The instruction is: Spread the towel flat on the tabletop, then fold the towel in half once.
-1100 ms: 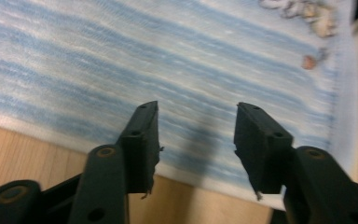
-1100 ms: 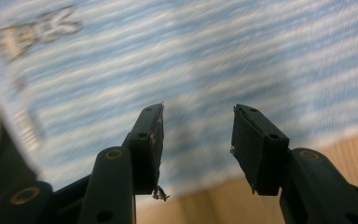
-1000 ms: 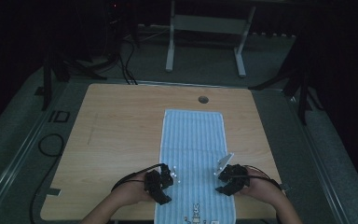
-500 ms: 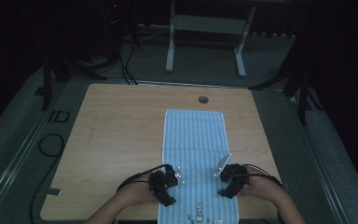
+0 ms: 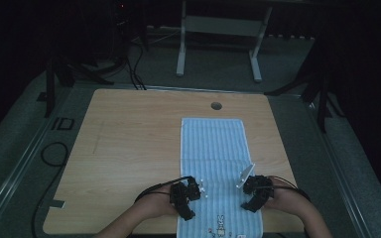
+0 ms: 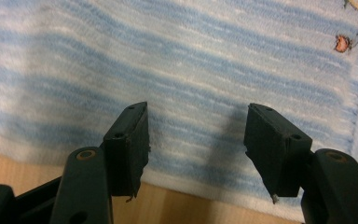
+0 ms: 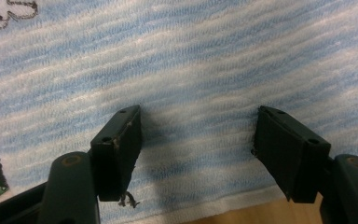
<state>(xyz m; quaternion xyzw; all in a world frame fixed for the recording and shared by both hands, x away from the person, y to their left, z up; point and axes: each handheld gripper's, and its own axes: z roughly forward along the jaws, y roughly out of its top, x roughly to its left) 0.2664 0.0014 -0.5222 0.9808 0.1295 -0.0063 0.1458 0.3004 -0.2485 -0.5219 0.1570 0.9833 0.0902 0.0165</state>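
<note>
A blue-and-white striped towel (image 5: 212,148) lies flat and lengthwise on the wooden table (image 5: 129,148), with a small cartoon print (image 5: 221,224) at its near end. My left gripper (image 5: 187,213) rests at the towel's left edge near the front. Its jaws have just been opening and now stand apart over the towel (image 6: 191,60), with nothing pinched between them. My right gripper (image 5: 251,205) is at the towel's right edge. Its jaws have also just been opening and hang open over the towel (image 7: 200,60), gripping nothing.
The table has a round cable hole (image 5: 216,105) behind the towel. Bare wood (image 6: 18,163) shows just beside the towel's hem. A white desk frame (image 5: 218,29) stands on the floor beyond the table, and cables (image 5: 54,153) lie along its left side.
My left gripper has slid a little to the right, onto the towel's left edge. The right gripper has stayed about where it was. The towel lies unchanged.
</note>
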